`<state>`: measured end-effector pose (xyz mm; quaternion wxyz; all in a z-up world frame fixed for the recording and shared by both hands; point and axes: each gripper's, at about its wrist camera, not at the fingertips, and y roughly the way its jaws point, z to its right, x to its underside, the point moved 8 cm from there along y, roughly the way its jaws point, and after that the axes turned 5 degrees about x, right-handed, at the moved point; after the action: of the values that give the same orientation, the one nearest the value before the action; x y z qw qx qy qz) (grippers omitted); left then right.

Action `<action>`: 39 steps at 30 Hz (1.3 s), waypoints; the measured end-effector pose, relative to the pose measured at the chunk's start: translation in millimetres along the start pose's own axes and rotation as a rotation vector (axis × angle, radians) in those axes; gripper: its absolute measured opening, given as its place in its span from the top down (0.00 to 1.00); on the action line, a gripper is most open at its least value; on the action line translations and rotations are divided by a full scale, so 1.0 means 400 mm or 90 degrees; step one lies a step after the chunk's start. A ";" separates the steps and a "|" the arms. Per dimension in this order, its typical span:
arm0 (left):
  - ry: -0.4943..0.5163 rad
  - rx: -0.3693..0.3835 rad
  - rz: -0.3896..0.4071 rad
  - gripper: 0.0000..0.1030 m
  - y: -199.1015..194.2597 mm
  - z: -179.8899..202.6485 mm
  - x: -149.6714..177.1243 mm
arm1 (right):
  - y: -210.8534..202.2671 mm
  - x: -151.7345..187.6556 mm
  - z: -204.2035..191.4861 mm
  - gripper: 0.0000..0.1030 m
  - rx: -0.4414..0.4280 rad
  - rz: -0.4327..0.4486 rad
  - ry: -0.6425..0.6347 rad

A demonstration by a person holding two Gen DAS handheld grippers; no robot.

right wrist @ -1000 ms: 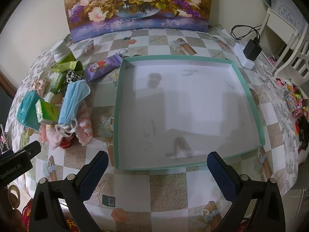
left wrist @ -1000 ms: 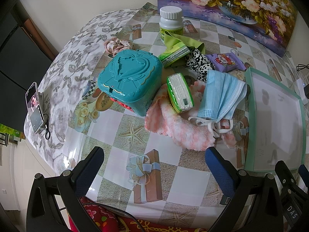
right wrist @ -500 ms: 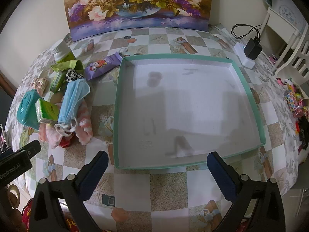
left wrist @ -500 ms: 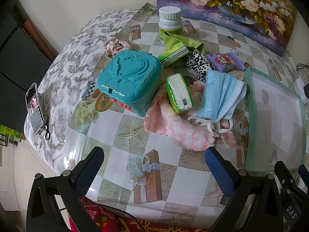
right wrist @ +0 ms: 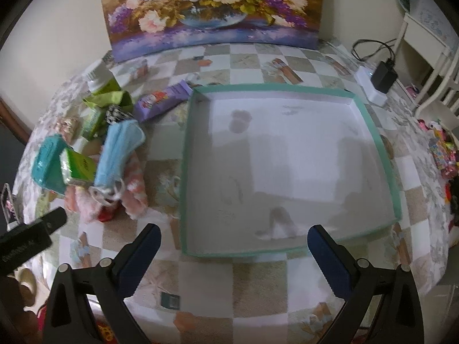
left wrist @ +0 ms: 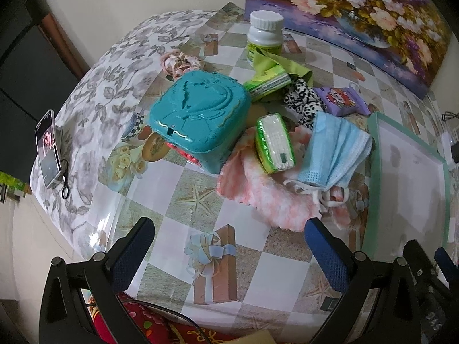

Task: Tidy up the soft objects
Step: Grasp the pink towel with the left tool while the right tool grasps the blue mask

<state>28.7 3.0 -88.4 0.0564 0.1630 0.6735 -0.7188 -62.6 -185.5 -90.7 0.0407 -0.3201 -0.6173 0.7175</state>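
A pile of soft things lies on the table: a blue face mask [left wrist: 335,149] [right wrist: 117,149] on a pink fluffy cloth [left wrist: 269,195] [right wrist: 134,189], a green tissue pack [left wrist: 275,143] [right wrist: 77,169], a spotted black-and-white cloth [left wrist: 304,100], a purple pouch [left wrist: 341,100] [right wrist: 160,100] and a green cloth [left wrist: 275,66]. The empty green-rimmed tray [right wrist: 384,154] [left wrist: 373,177] lies to their right. My left gripper [left wrist: 229,235] is open and empty, short of the pile. My right gripper [right wrist: 233,243] is open and empty over the tray's near rim.
A teal plastic box [left wrist: 198,120] stands left of the pile. A white pill bottle [left wrist: 265,37] and pink hair ties [left wrist: 180,61] lie behind. A phone [left wrist: 47,152] lies at the table's left edge. A flower painting [right wrist: 212,8] leans on the wall. A charger [right wrist: 384,76] lies far right.
Both grippers have drifted only slightly; the right view has shifted a little. Nothing was picked up or moved.
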 end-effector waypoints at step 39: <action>-0.164 0.030 -0.065 0.00 0.131 -0.067 -0.041 | 0.121 -0.177 -0.258 0.05 -0.237 -0.011 -0.033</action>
<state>64.1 22.6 -134.3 0.1017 0.0364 0.6508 -0.7515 62.3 -140.3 -109.5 -0.0288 -0.2986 -0.7428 0.5985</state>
